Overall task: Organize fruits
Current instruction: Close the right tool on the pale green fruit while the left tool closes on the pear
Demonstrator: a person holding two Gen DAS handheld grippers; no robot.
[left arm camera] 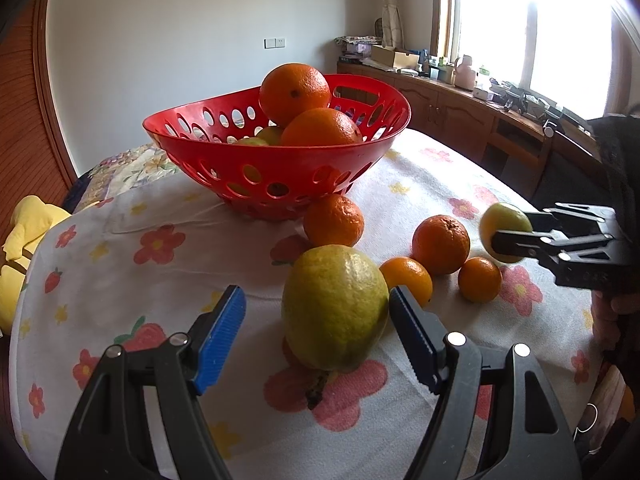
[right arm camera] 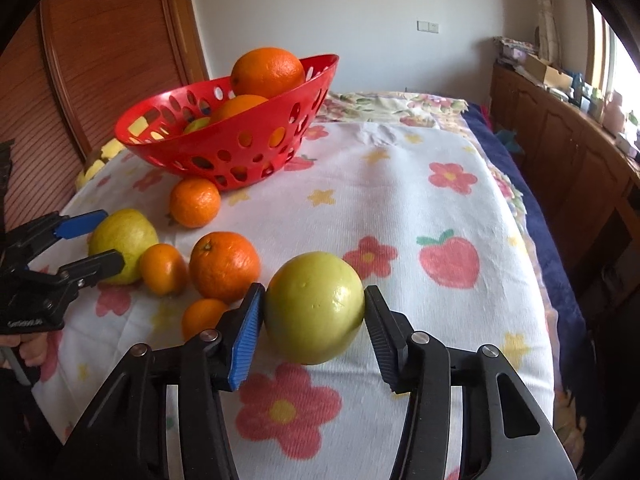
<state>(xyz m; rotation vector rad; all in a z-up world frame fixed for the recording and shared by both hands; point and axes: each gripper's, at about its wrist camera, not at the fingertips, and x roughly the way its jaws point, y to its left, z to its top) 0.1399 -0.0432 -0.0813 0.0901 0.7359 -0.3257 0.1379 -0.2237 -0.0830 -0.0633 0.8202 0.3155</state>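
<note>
A red perforated basket (left arm camera: 280, 168) (right arm camera: 224, 136) stands at the back of the table with two large oranges (left arm camera: 294, 92) and greenish fruit inside. My left gripper (left arm camera: 316, 320) is open around a large yellow-green guava (left arm camera: 334, 308) that rests on the cloth; its right pad touches the fruit. That guava also shows in the right wrist view (right arm camera: 122, 240). My right gripper (right arm camera: 314, 320) is shut on a round yellow-green fruit (right arm camera: 314, 308) (left arm camera: 505, 229), held just above the cloth. Several small oranges (left arm camera: 440, 244) (right arm camera: 224, 266) lie between the grippers.
One orange (left arm camera: 334, 220) (right arm camera: 195, 202) lies against the basket's base. The table has a white flowered cloth (right arm camera: 400, 208). A yellow soft object (left arm camera: 24, 248) sits past the left edge. A wooden cabinet (right arm camera: 560, 152) with clutter runs along the right wall.
</note>
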